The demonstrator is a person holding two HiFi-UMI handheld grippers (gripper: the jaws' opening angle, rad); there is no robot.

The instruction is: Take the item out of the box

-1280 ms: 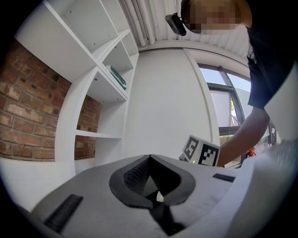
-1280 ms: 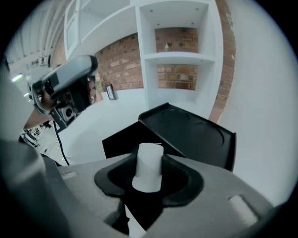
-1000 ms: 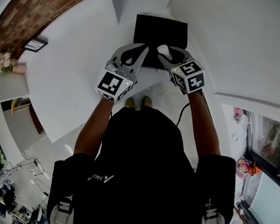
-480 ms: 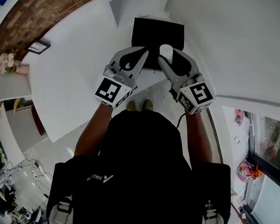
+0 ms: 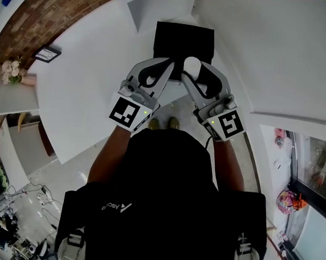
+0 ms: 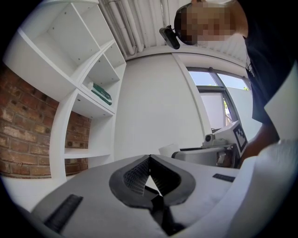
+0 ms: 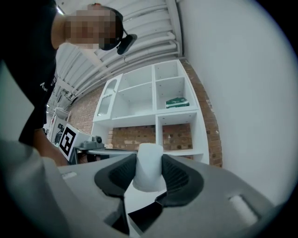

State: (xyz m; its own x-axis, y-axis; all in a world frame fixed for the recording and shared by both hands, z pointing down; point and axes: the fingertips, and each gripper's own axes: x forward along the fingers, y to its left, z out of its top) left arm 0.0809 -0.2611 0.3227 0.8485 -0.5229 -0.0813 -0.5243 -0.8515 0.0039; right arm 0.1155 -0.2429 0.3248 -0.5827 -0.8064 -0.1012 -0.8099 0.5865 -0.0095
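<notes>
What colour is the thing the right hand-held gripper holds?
White cylinder; the right gripper view shows it best.

Open tabletop lies left of the black box. Over its near edge, the left hand-held gripper and right hand-held gripper stand close together, with only a narrow gap between them.

You face a broad white flat-topped table — its top takes up most of the space ahead of you. A black rectangular box rests directly on it, close to the table's near edge. Well apart from it, at the left corner, lies a small dark-framed flat rectangle.
</notes>
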